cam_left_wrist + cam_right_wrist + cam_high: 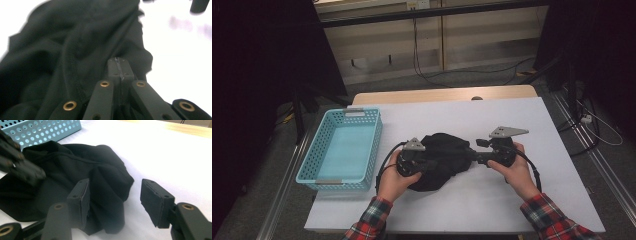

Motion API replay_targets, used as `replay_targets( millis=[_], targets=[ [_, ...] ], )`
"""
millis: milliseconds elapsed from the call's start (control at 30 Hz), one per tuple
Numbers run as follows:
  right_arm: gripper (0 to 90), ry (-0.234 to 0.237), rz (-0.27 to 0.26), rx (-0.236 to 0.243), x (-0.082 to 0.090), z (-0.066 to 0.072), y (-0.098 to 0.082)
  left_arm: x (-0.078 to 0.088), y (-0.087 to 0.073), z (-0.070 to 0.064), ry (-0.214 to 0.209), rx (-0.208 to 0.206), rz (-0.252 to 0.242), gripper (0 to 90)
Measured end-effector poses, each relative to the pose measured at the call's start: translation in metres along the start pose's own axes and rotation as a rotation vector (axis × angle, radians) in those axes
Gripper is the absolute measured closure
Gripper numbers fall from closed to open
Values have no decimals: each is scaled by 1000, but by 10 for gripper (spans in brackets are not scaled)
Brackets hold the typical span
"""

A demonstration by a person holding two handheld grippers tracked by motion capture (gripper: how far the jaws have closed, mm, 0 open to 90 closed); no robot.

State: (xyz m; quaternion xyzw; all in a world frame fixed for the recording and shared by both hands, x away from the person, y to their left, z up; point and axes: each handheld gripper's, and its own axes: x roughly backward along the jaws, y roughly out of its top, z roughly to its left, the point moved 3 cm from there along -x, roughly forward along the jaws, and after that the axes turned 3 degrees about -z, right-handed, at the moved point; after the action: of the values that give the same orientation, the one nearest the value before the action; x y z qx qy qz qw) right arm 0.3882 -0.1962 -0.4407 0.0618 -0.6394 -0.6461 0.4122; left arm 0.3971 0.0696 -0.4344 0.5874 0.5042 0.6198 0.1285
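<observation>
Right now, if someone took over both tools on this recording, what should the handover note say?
Left tool: jaws shut, tips against the black cloth; whether fabric is pinched I cannot tell.
Right tool: jaws open, a fold of the cloth between them, not gripped.
Cloth: bunched at mid-table on the white table.
Blue basket: left of the cloth, nothing in it.
Done: nothing is in the basket yet.
Left: probably gather the cloth and move it into the basket.

No text, label, brand, number or sign can be read anywhere in the pictures
</observation>
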Motion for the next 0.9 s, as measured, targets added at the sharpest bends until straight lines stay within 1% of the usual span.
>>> replay_targets(
  millis=[100, 167, 200, 267, 333, 367, 433, 500, 567, 633, 700, 733, 767, 800, 833, 867, 900],
  targets=[
    [367, -8, 6, 0, 3, -2, -3, 12, 6, 8, 20, 26, -60, 900],
    [344, 6, 9, -1, 4, -2, -5, 18, 9, 12, 22, 52, -93, 900],
    [343, 12, 16, 7, 4, -1, -6, 21, 10, 14, 28, 63, -109, 900],
    [333, 9, 28, 26, 4, 2, -10, 26, 14, 18, 40, 72, -137, 900],
    [312, 19, 56, 29, 4, 5, -13, 32, 17, 22, 52, 82, -165, 900],
    [313, 21, 57, 37, 3, 7, -13, 34, 18, 23, 54, 91, -177, 900],
    [312, 30, 42, 41, 3, 9, -15, 38, 20, 26, 72, 88, -187, 900],
    [298, 41, 46, 46, 2, 12, -16, 40, 21, 28, 79, 97, -202, 900],
    [298, 54, 47, 46, 0, 15, -16, 42, 20, 32, 90, 101, -196, 900],
    [299, 65, 55, 64, -4, 19, -17, 43, 18, 35, 103, 110, -197, 900],
    [301, 65, 67, 81, -9, 22, -19, 45, 16, 39, 118, 108, -190, 900],
    [307, 68, 72, 90, -11, 23, -19, 45, 15, 41, 122, 115, -189, 900],
    [322, 65, 85, 107, -14, 24, -20, 47, 14, 44, 134, 120, -189, 900],
    [340, 52, 103, 134, -17, 24, -22, 48, 13, 45, 140, 130, -195, 900],
    [353, 41, 116, 147, -18, 24, -22, 50, 12, 47, 143, 132, -196, 900],
    [355, 33, 126, 156, -20, 24, -23, 51, 12, 49, 149, 136, -197, 900],
    [378, 30, 124, 155, -22, 23, -23, 53, 11, 50, 154, 137, -200, 900]
  ],
)
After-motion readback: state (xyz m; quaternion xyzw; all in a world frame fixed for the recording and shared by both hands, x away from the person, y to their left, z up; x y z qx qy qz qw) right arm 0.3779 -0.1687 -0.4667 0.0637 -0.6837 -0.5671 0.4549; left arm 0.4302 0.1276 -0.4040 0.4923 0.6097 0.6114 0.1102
